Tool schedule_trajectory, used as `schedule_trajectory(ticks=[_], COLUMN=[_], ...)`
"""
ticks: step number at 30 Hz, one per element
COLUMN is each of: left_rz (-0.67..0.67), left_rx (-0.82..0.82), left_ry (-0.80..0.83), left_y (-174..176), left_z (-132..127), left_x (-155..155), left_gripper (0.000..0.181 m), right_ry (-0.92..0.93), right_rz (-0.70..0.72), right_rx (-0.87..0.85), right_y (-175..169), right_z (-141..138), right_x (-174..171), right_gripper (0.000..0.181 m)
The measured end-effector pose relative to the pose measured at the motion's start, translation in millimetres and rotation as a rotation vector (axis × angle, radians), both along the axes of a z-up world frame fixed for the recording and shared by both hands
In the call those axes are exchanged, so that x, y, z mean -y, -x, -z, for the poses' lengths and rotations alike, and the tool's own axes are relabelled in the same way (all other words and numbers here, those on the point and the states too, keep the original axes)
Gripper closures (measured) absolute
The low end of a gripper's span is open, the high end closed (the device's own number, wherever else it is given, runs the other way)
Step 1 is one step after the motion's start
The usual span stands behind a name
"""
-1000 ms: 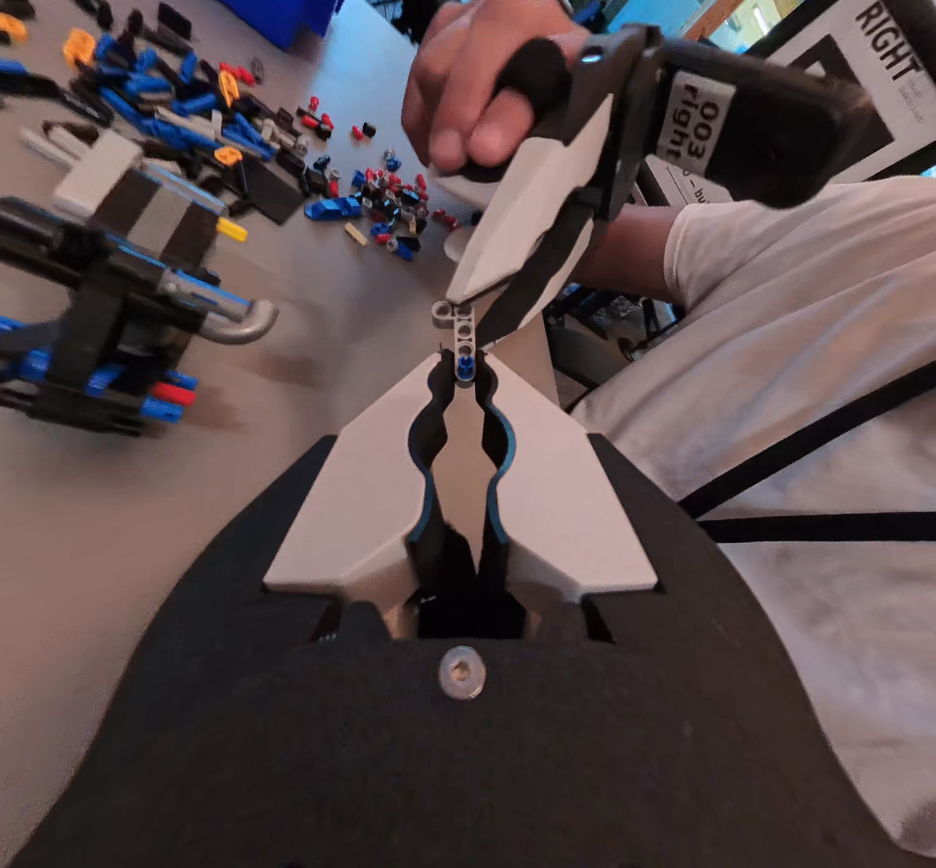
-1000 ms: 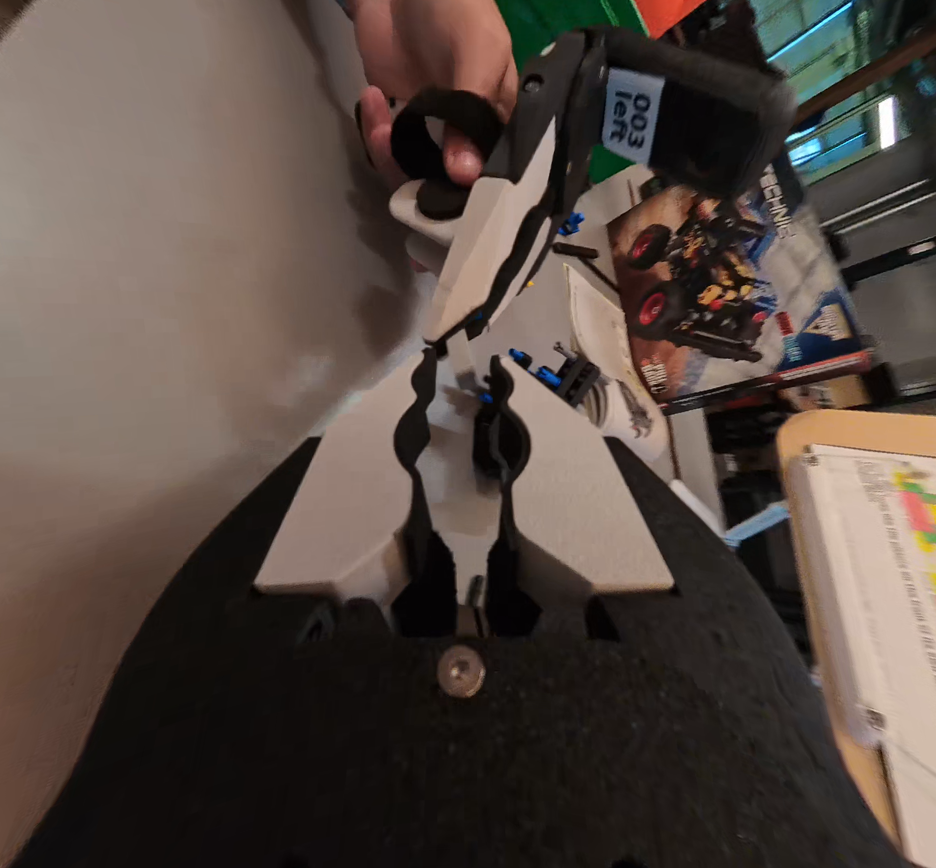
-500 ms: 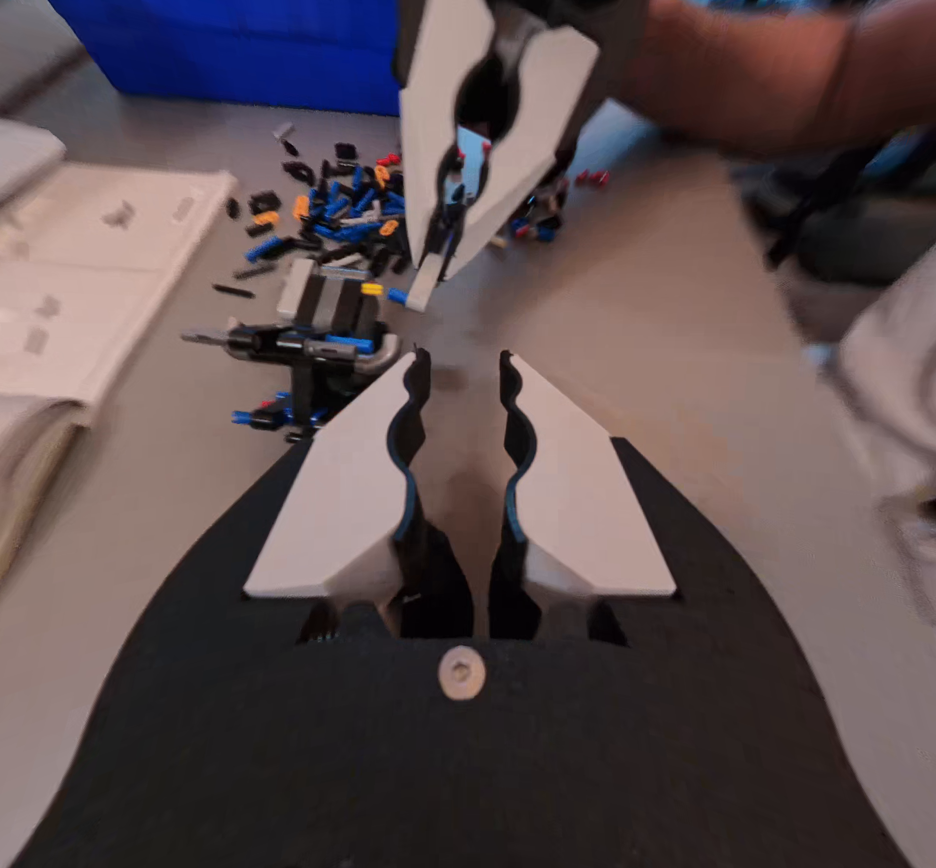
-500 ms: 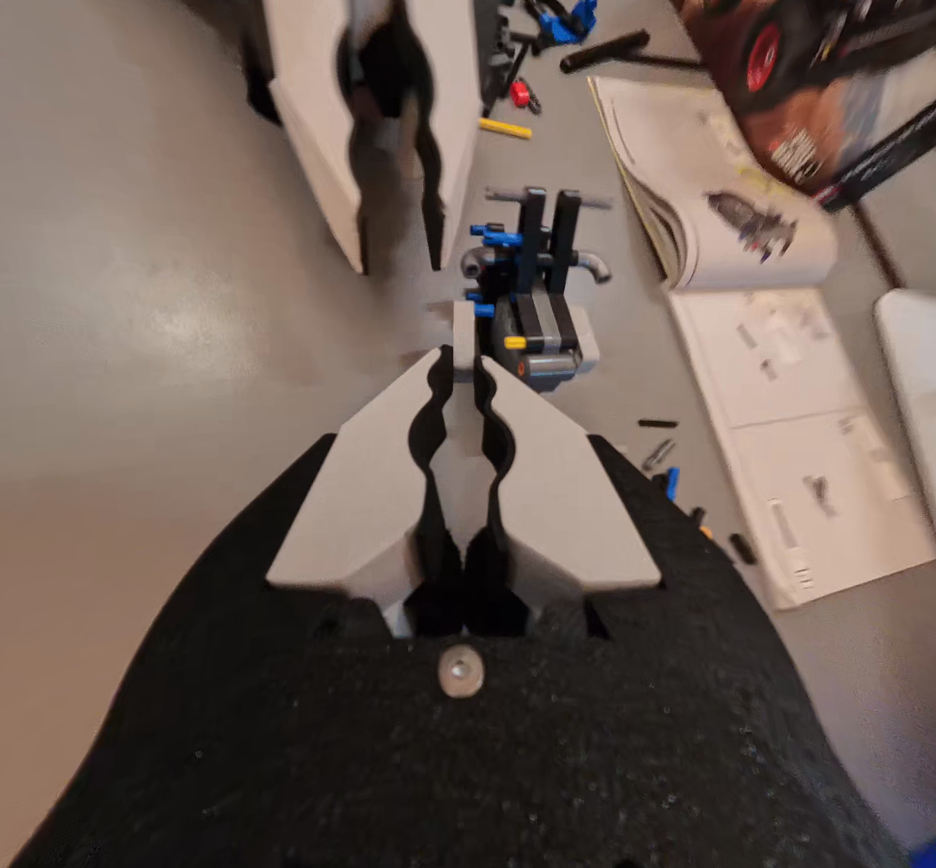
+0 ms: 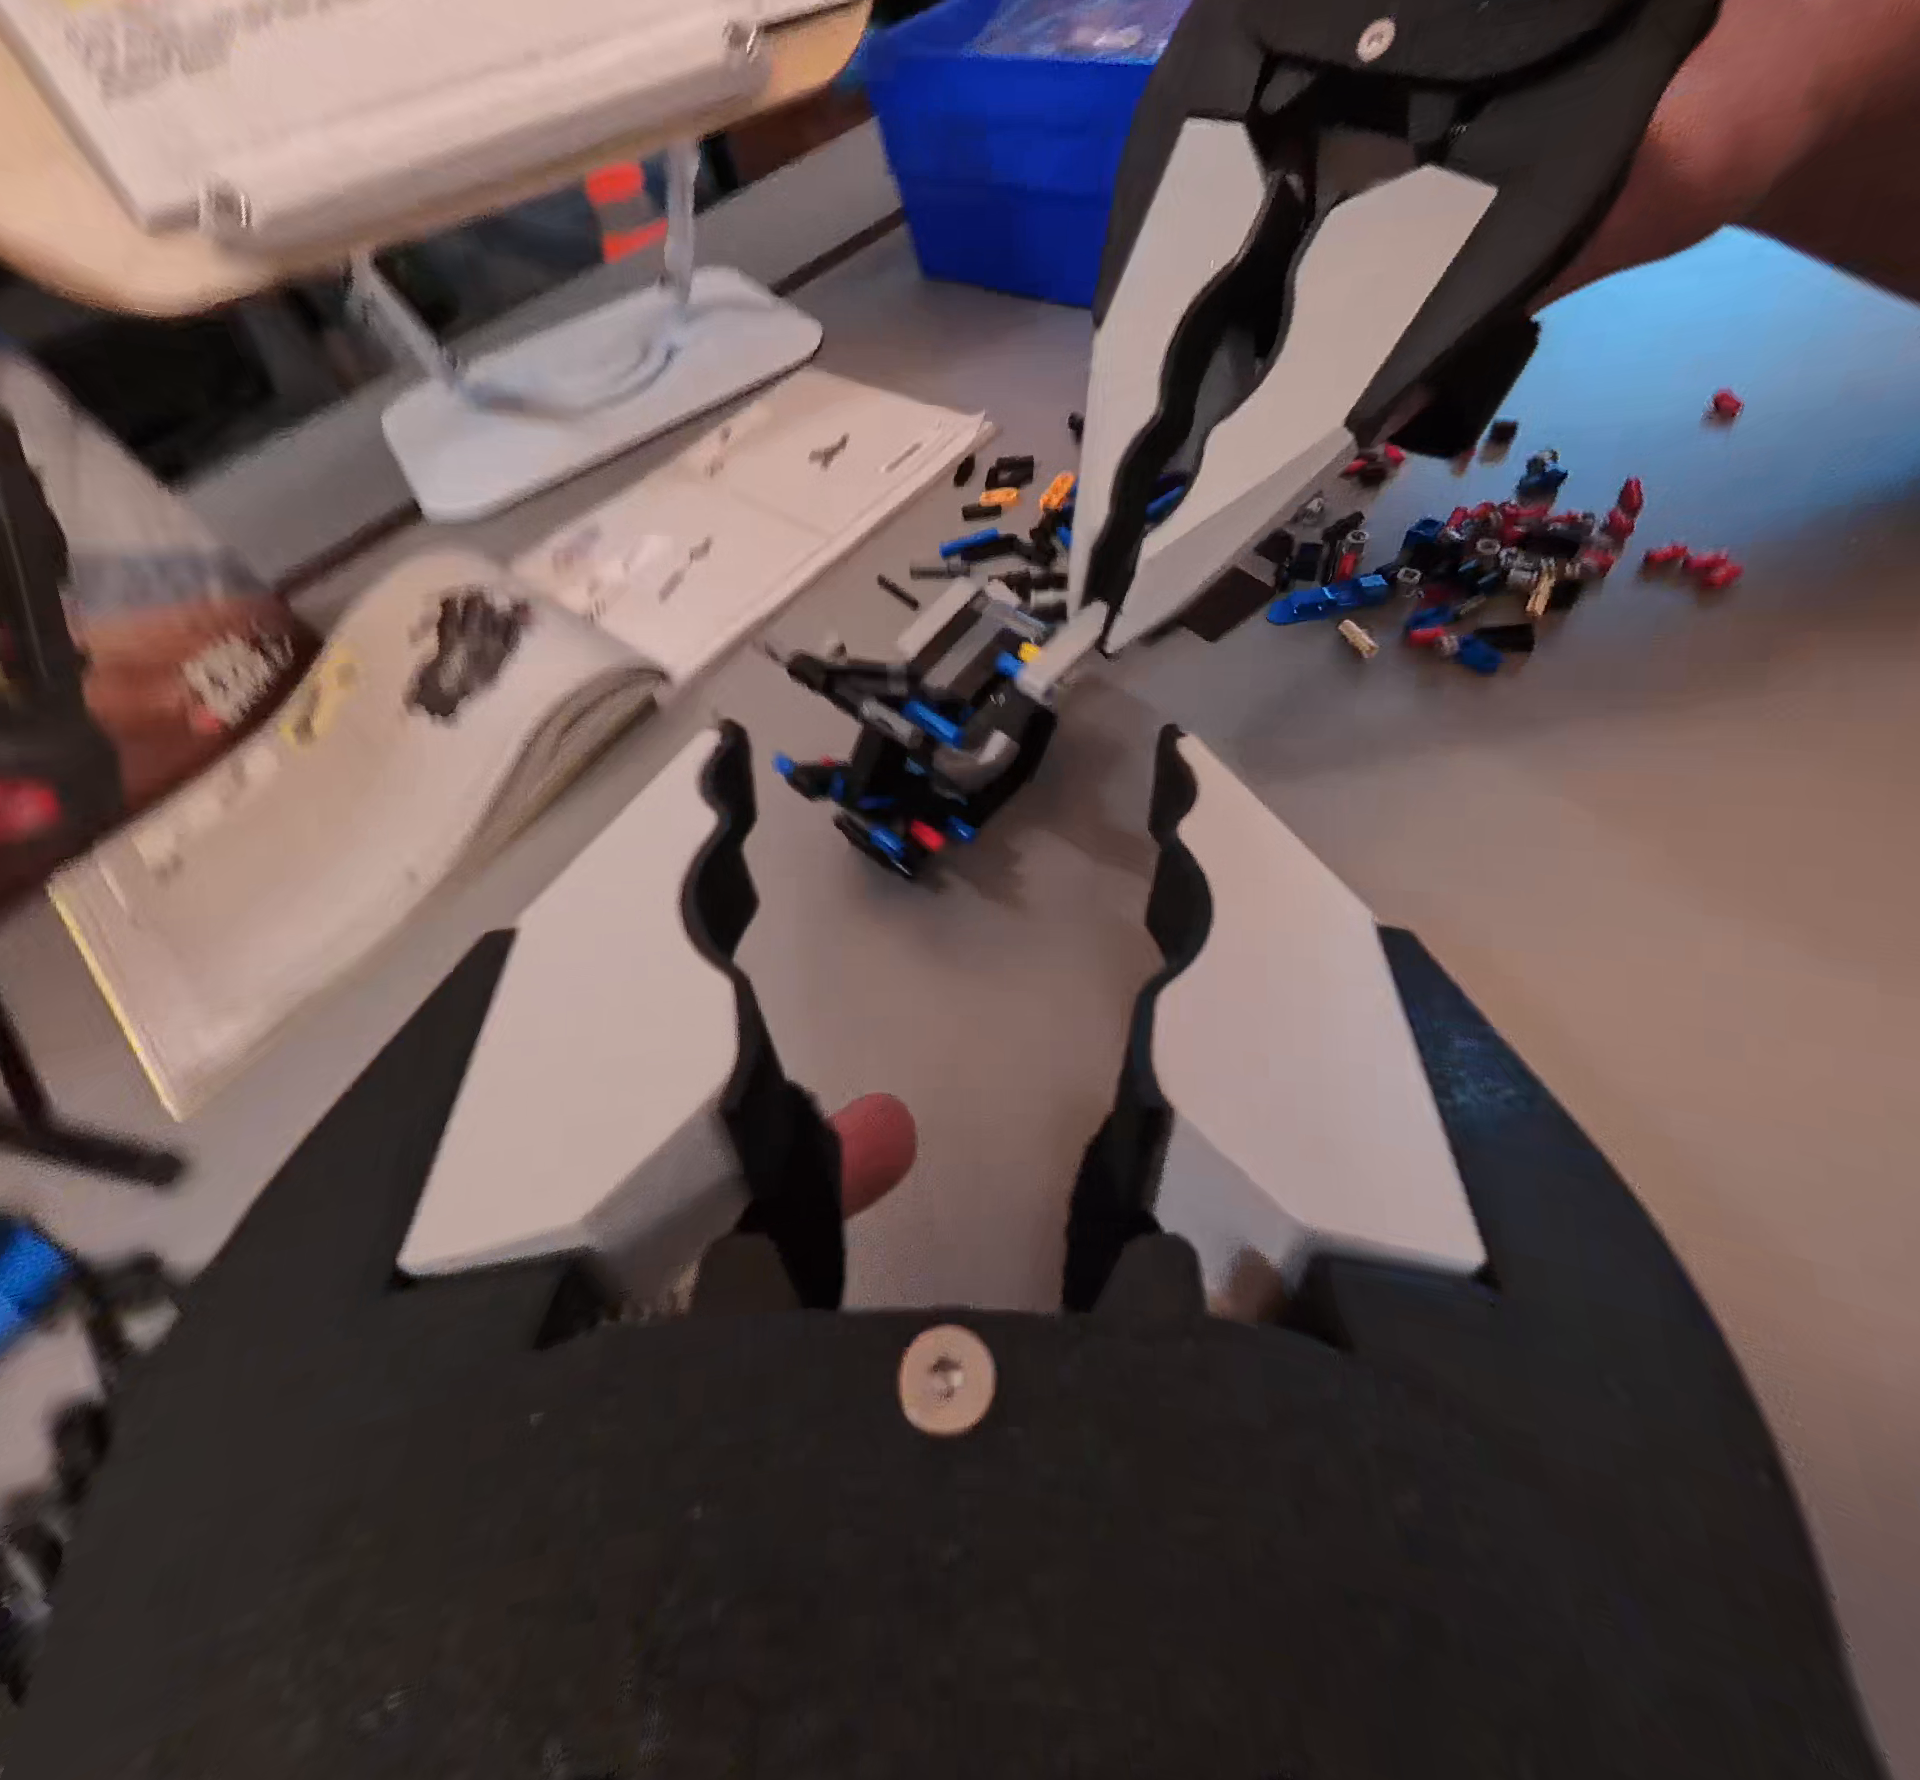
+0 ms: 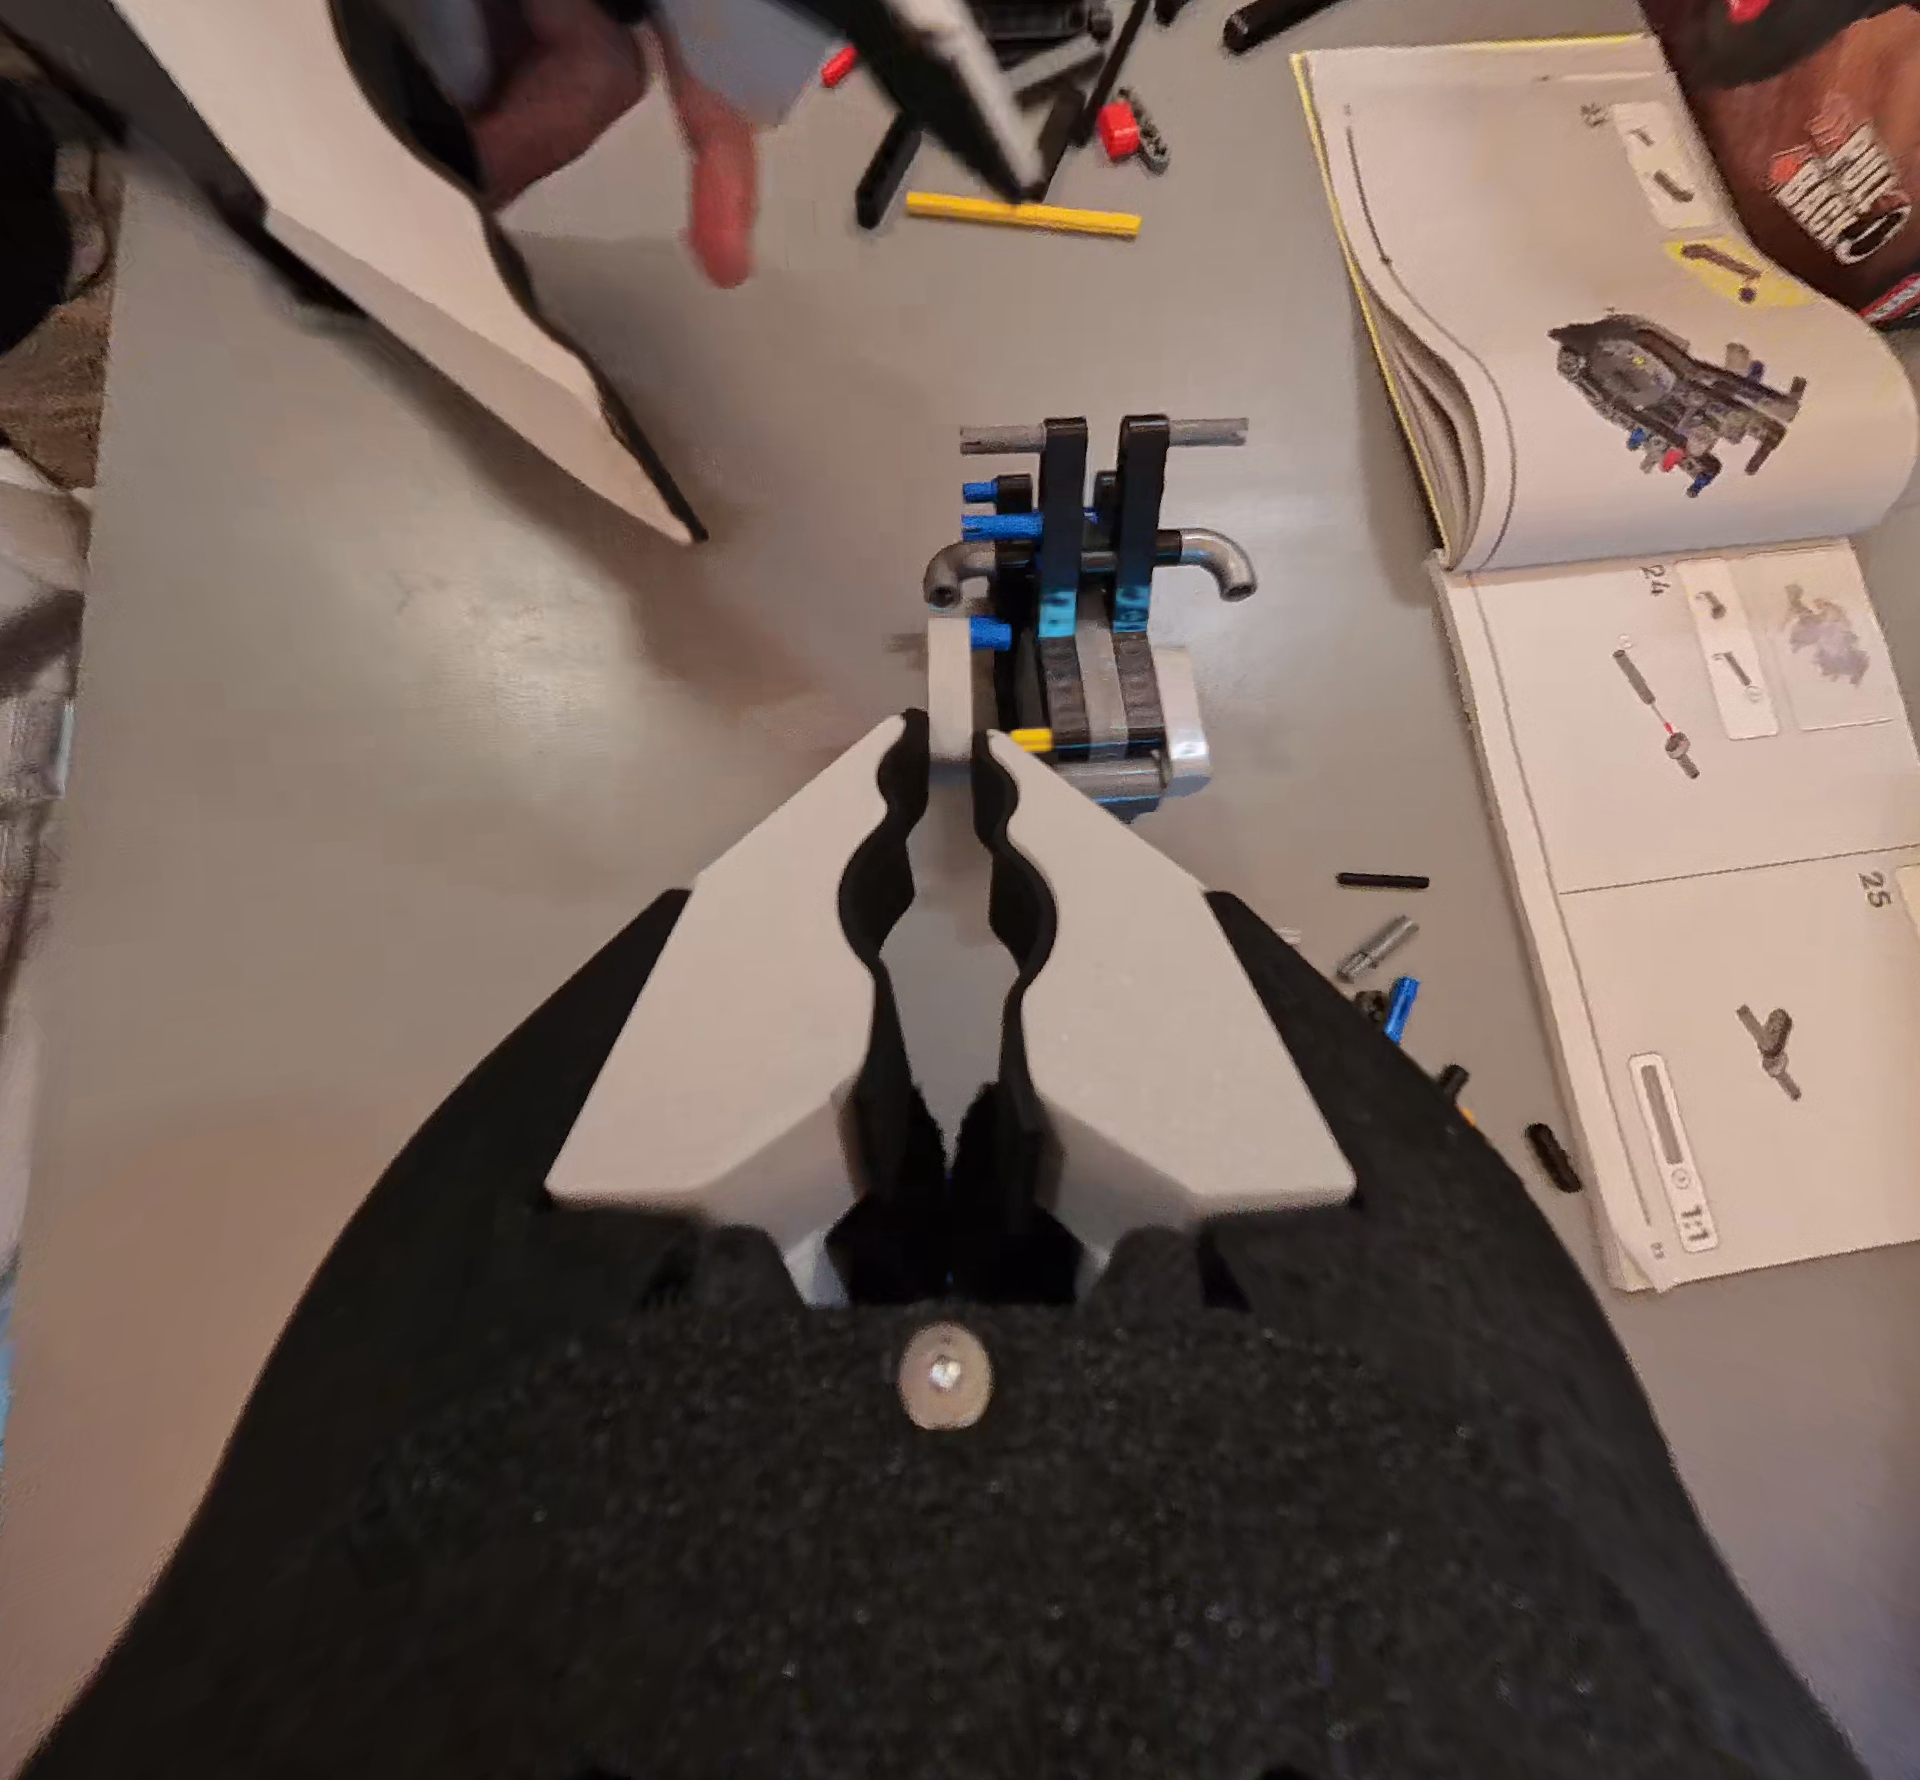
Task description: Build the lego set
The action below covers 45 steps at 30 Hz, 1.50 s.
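Far left in your left wrist view, the open instruction booklet (image 5: 343,774) lies flat on the grey table (image 5: 1558,899), with a tilted display stand (image 5: 582,369) behind it. Moving right, your left gripper (image 5: 945,764) has its fingers spread wide and carries nothing; a fingertip of your hand shows between them near the base. Just ahead of those tips sits the partly built lego assembly (image 5: 925,743), black and grey with blue pins, resting on the table. Above and to its right, your right gripper (image 5: 1091,629) reaches down, pinching a light grey beam (image 5: 1055,660) whose free end touches the assembly's near grey side. Behind it stands a blue bin (image 5: 997,161), and farther right a scatter of loose pieces (image 5: 1486,577) (red, blue and black mostly).

In your right wrist view, the left gripper's fingers (image 6: 468,276) loom blurred at upper left. At centre, your right gripper (image 6: 943,733) is narrowed onto the grey beam (image 6: 948,691), held against the left edge of the assembly (image 6: 1091,608). A yellow axle (image 6: 1023,215) lies beyond. The booklet (image 6: 1662,691) fills the right side.
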State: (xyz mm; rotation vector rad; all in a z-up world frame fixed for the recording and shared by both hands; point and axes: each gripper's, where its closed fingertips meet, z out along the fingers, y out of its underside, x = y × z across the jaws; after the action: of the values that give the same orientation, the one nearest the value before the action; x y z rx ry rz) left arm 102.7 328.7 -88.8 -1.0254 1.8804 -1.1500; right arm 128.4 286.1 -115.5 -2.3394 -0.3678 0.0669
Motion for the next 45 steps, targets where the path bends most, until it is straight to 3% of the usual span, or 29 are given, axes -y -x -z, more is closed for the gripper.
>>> schedule_trajectory(ticks=[1, 4, 8, 13, 17, 22, 30, 34, 45], left_rz=[-0.053, -0.079, -0.144, -0.162, -0.170, -0.137, -0.210, -0.210, -0.205], left_rx=[-0.043, -0.169, -0.270, -0.230, -0.218, -0.228, -0.179, -0.162, -0.120], left_ry=[0.061, 0.405, 0.834, 1.036, 1.091, 1.192, 1.087, 1.065, 1.104], left_y=[4.2, 19.0, 14.2, 10.3, 8.8, 12.4, 11.2, 11.5, 10.9], left_z=[5.7, 22.4, 24.1, 12.3, 9.4, 5.0, 8.3, 6.6, -0.2], left_x=[1.2, 32.8, 36.0, 26.7, 26.3, 26.4, 20.4, 20.8, 20.2], left_gripper=[0.115, 0.150, 0.156, 0.172, 0.181, 0.170, 0.168, 0.181, 0.168], right_ry=[0.014, -0.021, -0.191, -0.333, -0.327, -0.325, -0.326, -0.328, -0.325], right_rz=[-0.004, -0.010, -0.004, 0.062, 0.103, 0.112, 0.135, 0.144, 0.144], right_rx=[-0.010, -0.094, -0.044, 0.108, 0.103, 0.140, 0.109, 0.118, 0.044], right_y=[-1.2, 8.1, 25.6, 35.1, 32.5, 30.8, 33.7, 33.1, 35.3], right_z=[1.4, 2.6, -2.8, -14.2, -8.5, -4.9, -8.9, -9.2, -10.3], right_x=[-1.0, -2.7, -5.4, -11.5, -14.6, -15.5, -16.2, -16.0, -15.7], right_gripper=[0.174, 0.174, 0.174, 0.175, 0.174, 0.174, 0.174, 0.174, 0.174])
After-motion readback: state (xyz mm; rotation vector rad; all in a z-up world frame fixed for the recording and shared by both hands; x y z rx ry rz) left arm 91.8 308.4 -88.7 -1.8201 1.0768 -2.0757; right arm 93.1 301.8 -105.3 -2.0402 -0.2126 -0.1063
